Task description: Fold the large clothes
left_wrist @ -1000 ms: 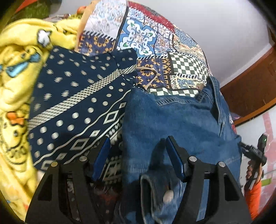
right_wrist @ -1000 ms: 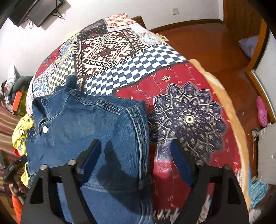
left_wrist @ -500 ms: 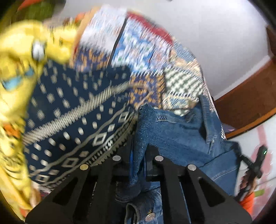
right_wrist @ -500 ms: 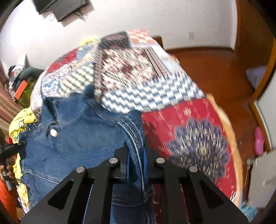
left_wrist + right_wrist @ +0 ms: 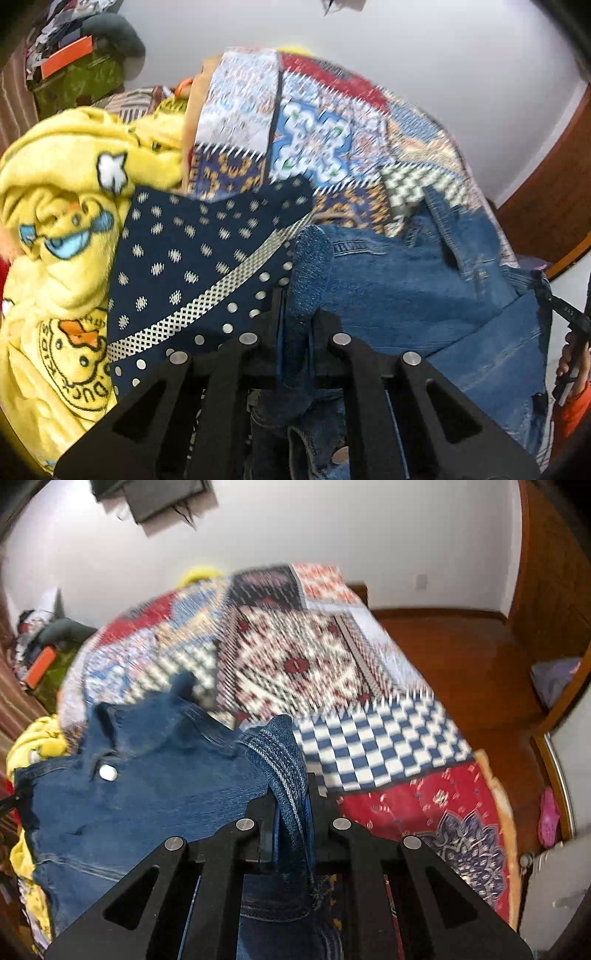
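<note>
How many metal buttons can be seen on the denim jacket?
2: one button near the collar of the denim jacket, one button low on its near edge. Folds may hide more.

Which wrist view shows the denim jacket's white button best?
The right wrist view: the white button sits unobstructed on the denim jacket below its collar. The left wrist view shows the jacket mostly as folded cloth; one pale button at the bottom edge is half hidden.

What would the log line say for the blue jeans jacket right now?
left gripper: shut on blue denim jacket | right gripper: shut on jacket edge | jacket: on patchwork quilt, bunching up
</note>
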